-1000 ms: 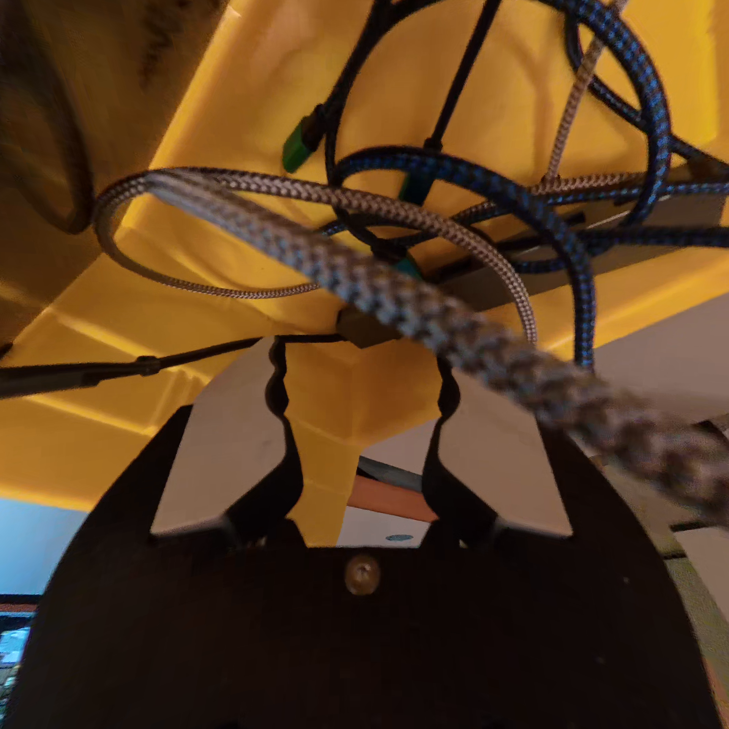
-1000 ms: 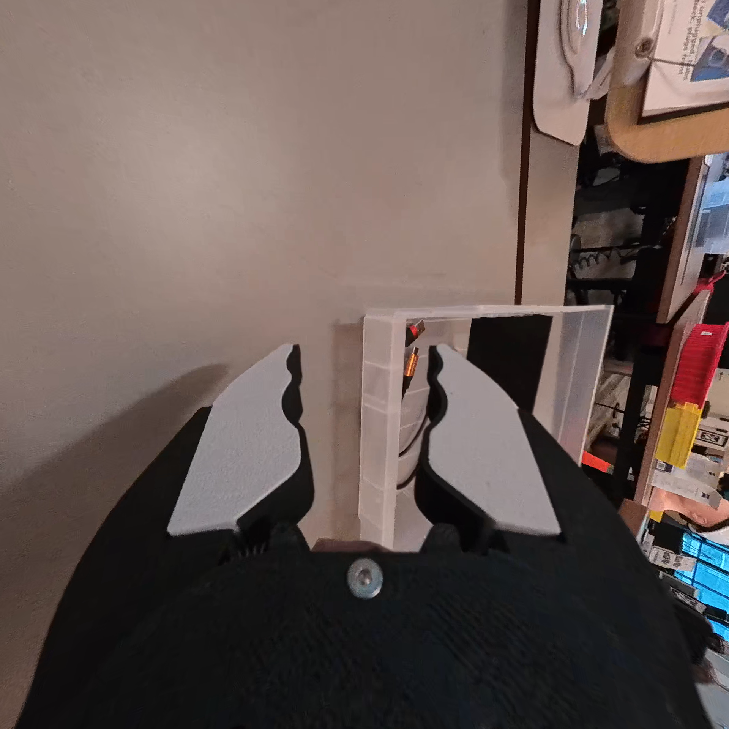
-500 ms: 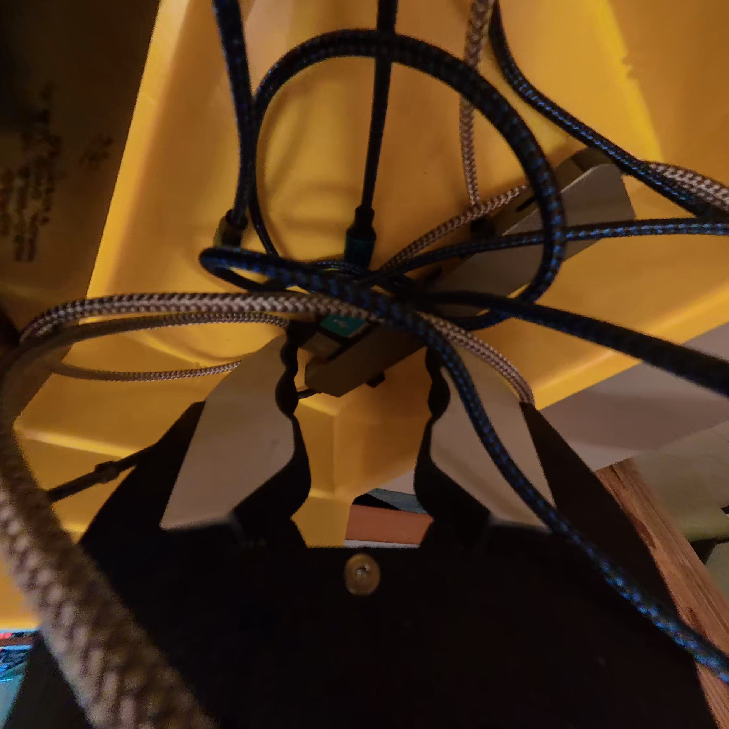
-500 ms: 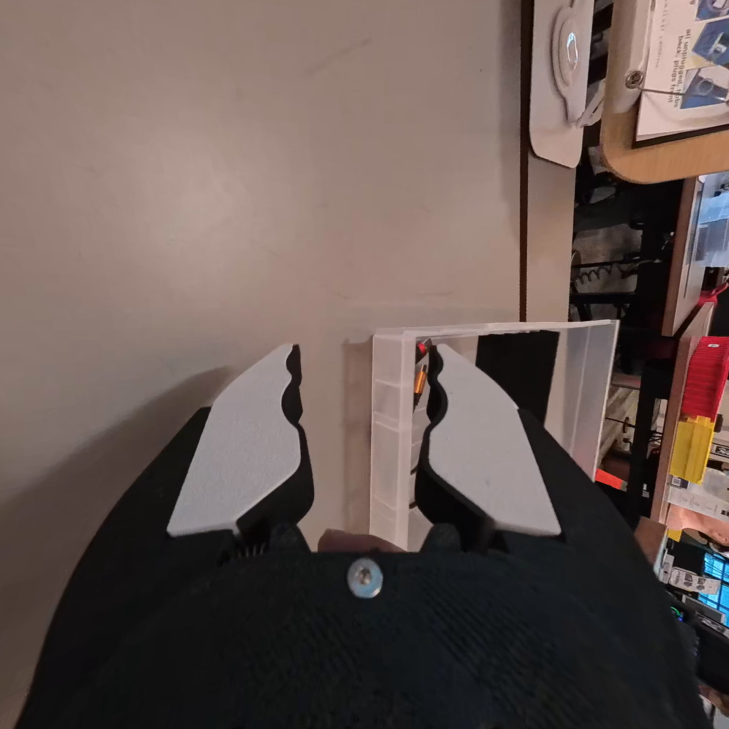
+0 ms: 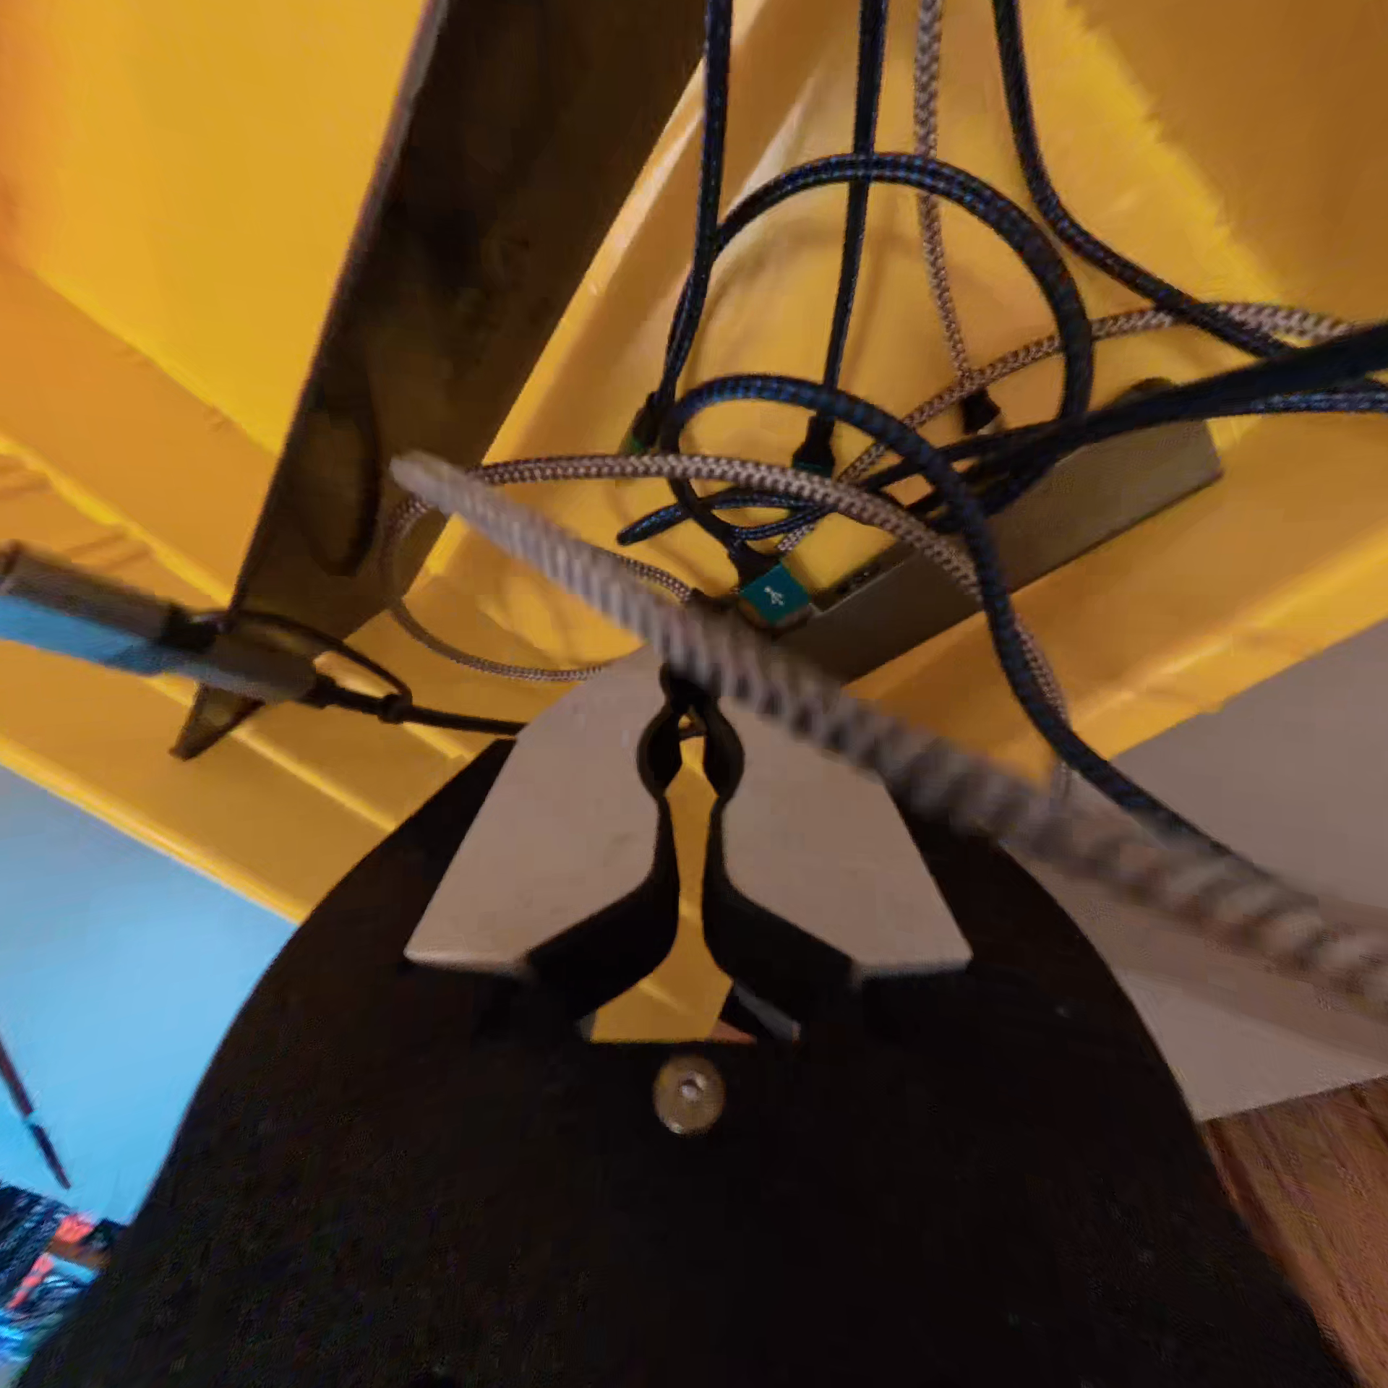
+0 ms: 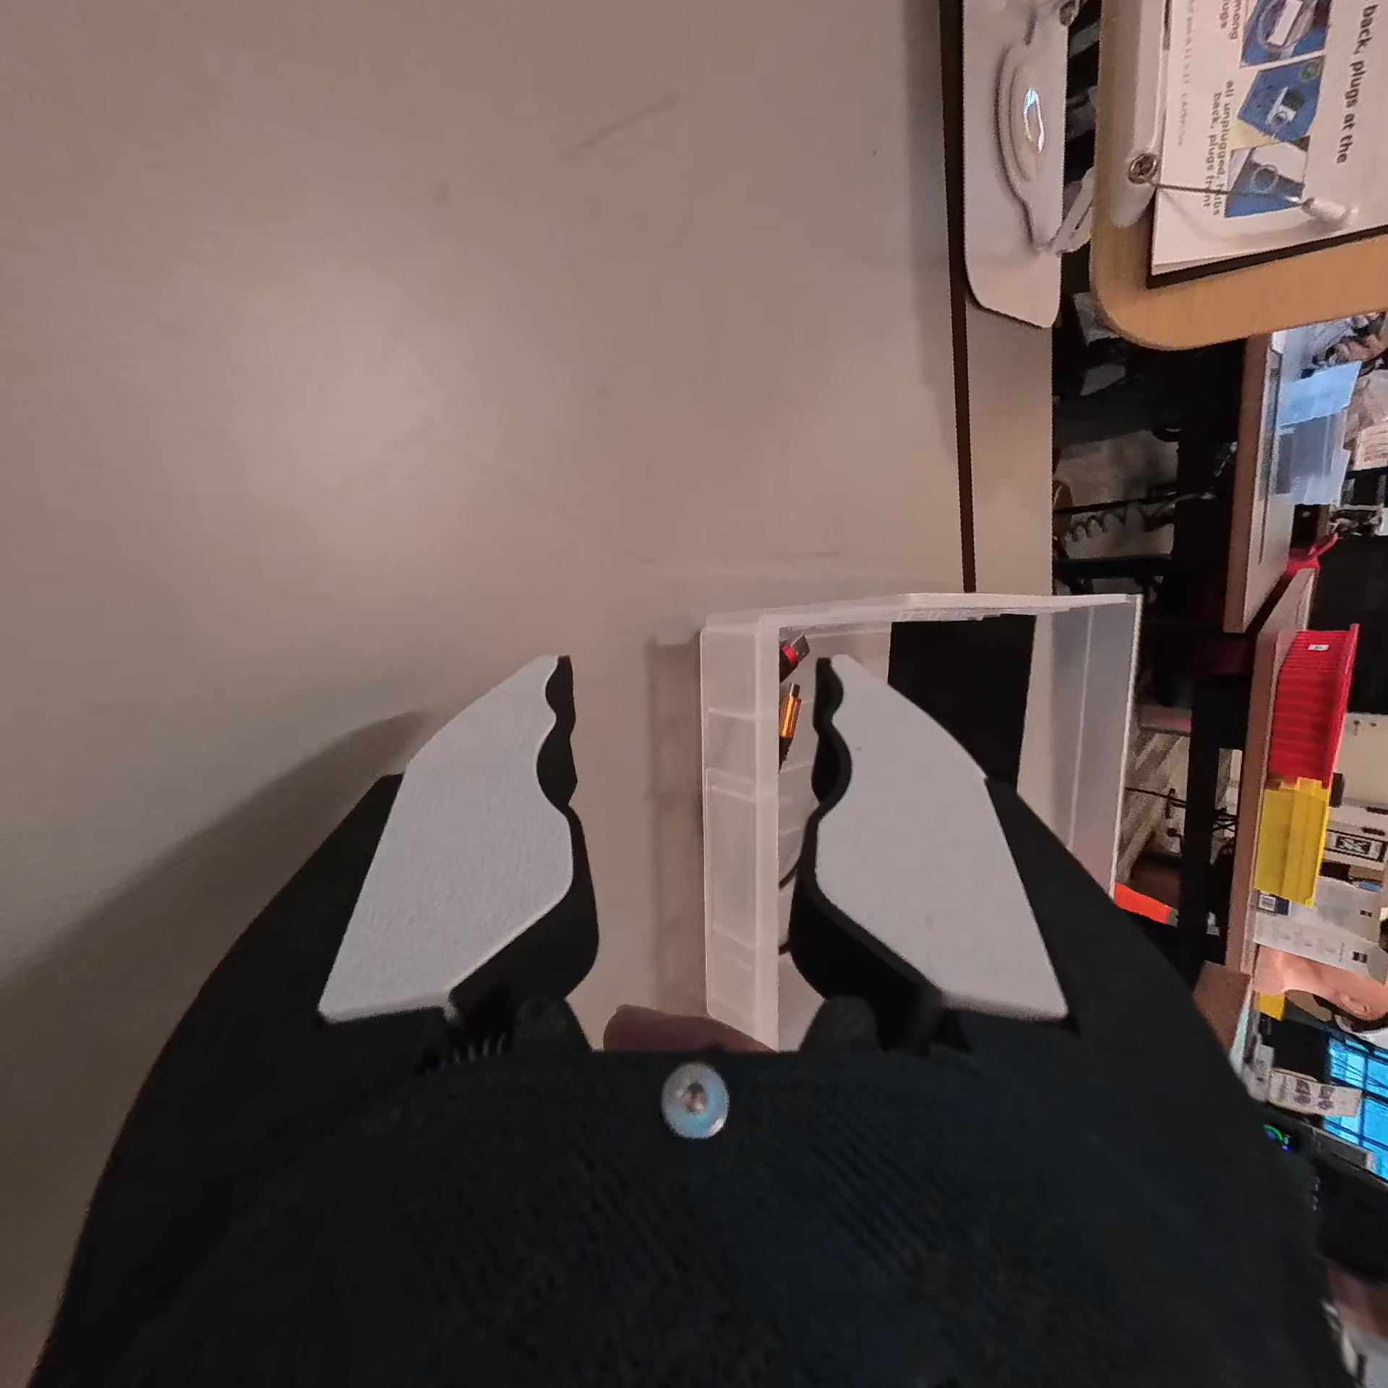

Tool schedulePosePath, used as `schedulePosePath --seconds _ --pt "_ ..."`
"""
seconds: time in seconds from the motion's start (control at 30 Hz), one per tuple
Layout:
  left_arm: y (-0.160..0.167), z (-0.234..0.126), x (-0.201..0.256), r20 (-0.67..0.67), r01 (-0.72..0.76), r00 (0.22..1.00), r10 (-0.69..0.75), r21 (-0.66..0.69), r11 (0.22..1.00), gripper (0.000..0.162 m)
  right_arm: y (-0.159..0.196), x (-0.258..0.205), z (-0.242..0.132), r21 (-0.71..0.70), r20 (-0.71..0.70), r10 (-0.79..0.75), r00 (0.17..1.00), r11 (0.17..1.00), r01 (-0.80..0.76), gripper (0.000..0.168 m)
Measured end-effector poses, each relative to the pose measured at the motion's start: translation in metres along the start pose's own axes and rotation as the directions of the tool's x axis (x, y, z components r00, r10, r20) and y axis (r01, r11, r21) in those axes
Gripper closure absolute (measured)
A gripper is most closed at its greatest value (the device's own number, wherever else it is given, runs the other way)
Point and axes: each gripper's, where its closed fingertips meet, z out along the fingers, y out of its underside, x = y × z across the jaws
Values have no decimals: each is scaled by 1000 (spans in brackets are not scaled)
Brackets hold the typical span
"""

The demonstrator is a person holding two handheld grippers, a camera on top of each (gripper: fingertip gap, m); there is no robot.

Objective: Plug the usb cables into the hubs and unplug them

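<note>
Grey-fingered left gripper (image 5: 689, 687): fingertips pressed together, pinching thin black cable (image 5: 451, 721). Beige braided cable (image 5: 751, 668) crosses just above tips. Beyond: grey hub (image 5: 1051, 526) in yellow bin (image 5: 1172, 150), teal plug (image 5: 773, 595) inserted, blue-black cables (image 5: 999, 225) tangled over it. Right gripper (image 6: 695, 680): spread, empty, above beige desk (image 6: 375, 338), straddling wall of clear plastic box (image 6: 732, 789).

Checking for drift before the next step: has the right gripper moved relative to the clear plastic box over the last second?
No. The right gripper holds its place, open, beside the clear plastic box on the beige table.
</note>
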Motion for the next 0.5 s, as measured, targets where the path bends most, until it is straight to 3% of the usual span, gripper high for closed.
schedulePosePath --seconds 0.1,0.27,0.5 --pt "7 4 3 8 -37 999 37 -21 999 162 -3 -2 1 8 1 3 1000 1000 -3 107" --pt "7 5 26 -77 -138 988 137 -8 990 130 1 -8 0 -27 12 -18 1000 999 18 107" --pt "-8 2 41 -140 -266 955 262 -7 964 119 1 -10 -5 -15 22 7 1000 1000 -6 107"
